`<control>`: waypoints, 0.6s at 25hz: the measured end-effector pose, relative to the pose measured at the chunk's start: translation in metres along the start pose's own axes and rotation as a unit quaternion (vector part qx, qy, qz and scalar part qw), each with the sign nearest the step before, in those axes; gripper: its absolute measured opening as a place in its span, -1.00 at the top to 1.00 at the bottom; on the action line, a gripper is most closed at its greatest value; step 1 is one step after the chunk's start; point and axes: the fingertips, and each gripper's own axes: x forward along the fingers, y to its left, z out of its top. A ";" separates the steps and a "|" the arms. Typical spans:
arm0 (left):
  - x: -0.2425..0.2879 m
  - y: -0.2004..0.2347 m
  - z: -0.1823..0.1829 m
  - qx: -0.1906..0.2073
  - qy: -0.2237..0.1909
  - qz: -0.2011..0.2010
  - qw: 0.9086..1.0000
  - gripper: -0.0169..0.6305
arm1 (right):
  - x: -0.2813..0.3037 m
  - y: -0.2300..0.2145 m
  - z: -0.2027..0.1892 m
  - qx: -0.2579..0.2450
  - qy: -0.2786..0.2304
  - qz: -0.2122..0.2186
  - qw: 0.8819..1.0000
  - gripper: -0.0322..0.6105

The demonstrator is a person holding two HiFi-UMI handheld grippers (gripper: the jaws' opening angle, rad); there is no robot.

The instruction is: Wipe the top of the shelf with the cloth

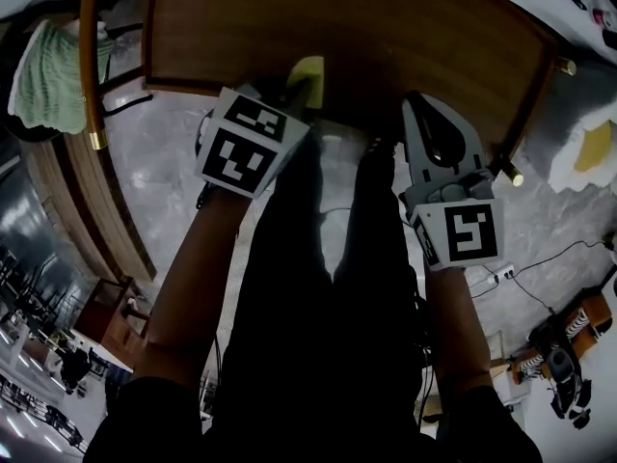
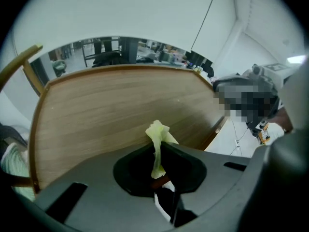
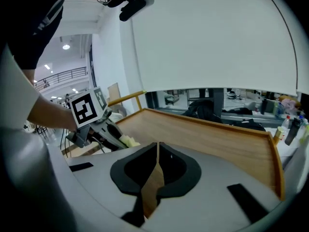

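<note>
Left tongs (image 2: 159,142) pinched tight on a pale yellow-green cloth (image 2: 158,131). A crumpled tuft pokes out past the tips, over the near edge of the wooden shelf top (image 1: 386,37); contact with the wood cannot be told. Right tongs (image 3: 157,148) pressed together with nothing between them, at the same edge, beside the left pair and apart from the cloth.

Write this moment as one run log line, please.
left hand-held gripper: shut on cloth | right hand-held gripper: shut, empty | shelf top: cloth at near edge
</note>
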 end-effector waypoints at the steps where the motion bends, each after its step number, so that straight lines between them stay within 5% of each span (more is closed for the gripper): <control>1: -0.006 0.014 -0.006 0.001 0.001 0.008 1.000 0.84 | 0.008 0.008 0.003 -0.003 0.000 0.005 1.000 0.82; 15: -0.070 0.157 -0.064 -0.029 0.016 0.101 0.994 0.84 | 0.081 0.078 0.029 -0.017 0.000 0.024 1.000 0.82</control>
